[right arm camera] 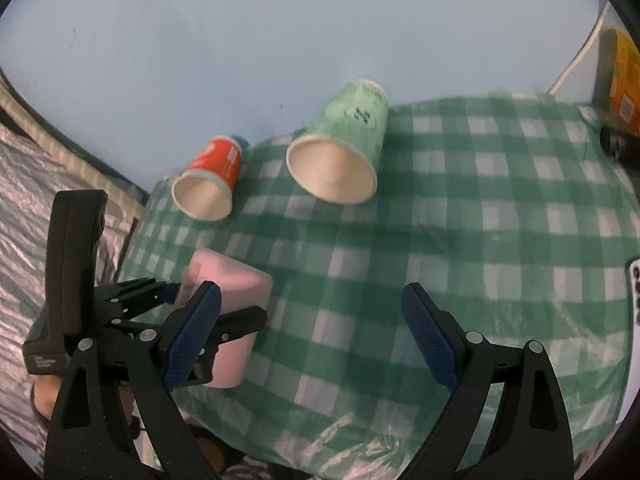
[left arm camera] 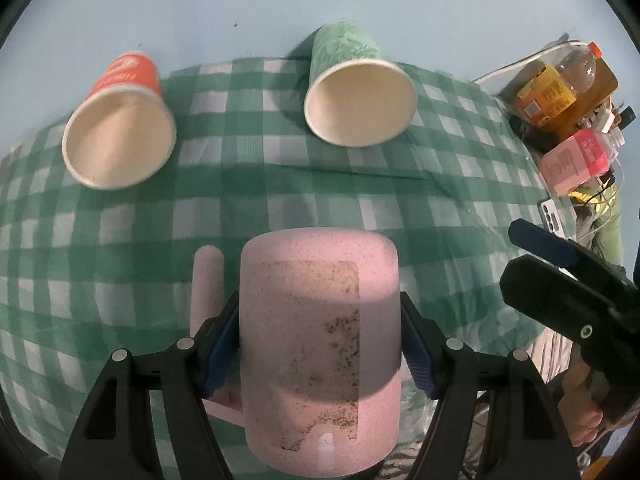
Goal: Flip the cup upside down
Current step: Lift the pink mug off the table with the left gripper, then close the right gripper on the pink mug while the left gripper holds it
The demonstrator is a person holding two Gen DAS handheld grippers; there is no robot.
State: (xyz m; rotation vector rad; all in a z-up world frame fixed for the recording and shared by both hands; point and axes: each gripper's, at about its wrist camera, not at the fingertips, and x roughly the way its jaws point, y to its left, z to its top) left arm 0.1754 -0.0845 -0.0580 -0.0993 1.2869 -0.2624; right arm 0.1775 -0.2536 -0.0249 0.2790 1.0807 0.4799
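Note:
My left gripper (left arm camera: pixel 319 338) is shut on a pink speckled mug (left arm camera: pixel 320 344), pads on both sides, the mug's closed base pointing away and its handle (left arm camera: pixel 207 292) on the left. In the right wrist view the pink mug (right arm camera: pixel 232 312) is held by the left gripper (right arm camera: pixel 208 312) above the near left part of the green checked cloth (right arm camera: pixel 460 240). My right gripper (right arm camera: pixel 312 336) is open and empty over the cloth; it also shows in the left wrist view (left arm camera: pixel 560 276) at the right edge.
An orange paper cup (left arm camera: pixel 120 128) (right arm camera: pixel 208 184) and a green paper cup (left arm camera: pixel 356 96) (right arm camera: pixel 340 152) lie on their sides at the far edge of the cloth, mouths toward me. Bottles and cartons (left arm camera: pixel 560 96) and a phone (left arm camera: pixel 554 216) crowd the right.

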